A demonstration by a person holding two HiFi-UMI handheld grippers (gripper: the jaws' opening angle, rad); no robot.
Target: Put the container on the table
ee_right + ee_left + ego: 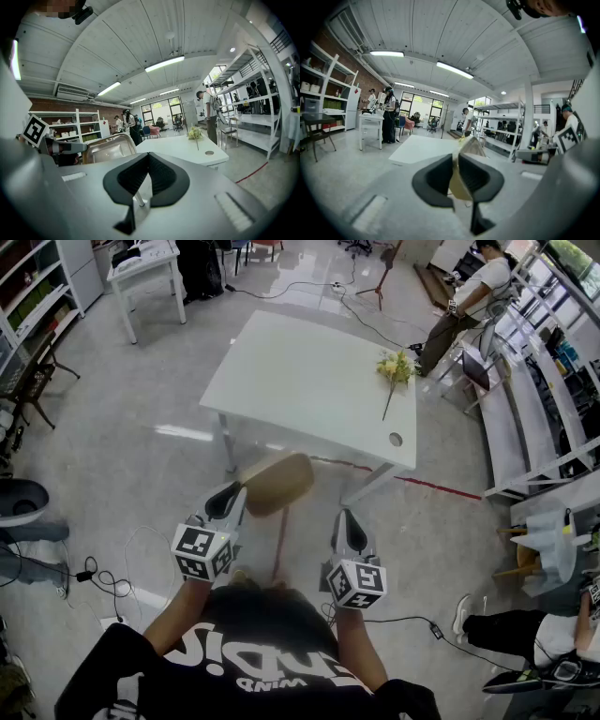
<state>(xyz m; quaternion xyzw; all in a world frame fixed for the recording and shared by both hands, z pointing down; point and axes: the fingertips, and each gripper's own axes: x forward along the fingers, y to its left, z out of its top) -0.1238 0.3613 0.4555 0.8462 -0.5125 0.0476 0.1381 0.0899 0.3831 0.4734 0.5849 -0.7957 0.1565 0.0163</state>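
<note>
1. Left gripper (229, 502): jaws clamped on the rim of the container (277, 482), held off the floor just short of the white table (300, 381);
2. Right gripper (348, 520): jaws together, nothing between them; beside the container.

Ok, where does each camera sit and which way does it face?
Head view: on the person's head, looking steeply down at the white table; shows both arms, left gripper, right gripper.
Left gripper view: on the left gripper, along jaws shut on the container, toward the table.
Right gripper view: on the right gripper, along closed, empty jaws toward the table.
Shared: all three show table and container.
</note>
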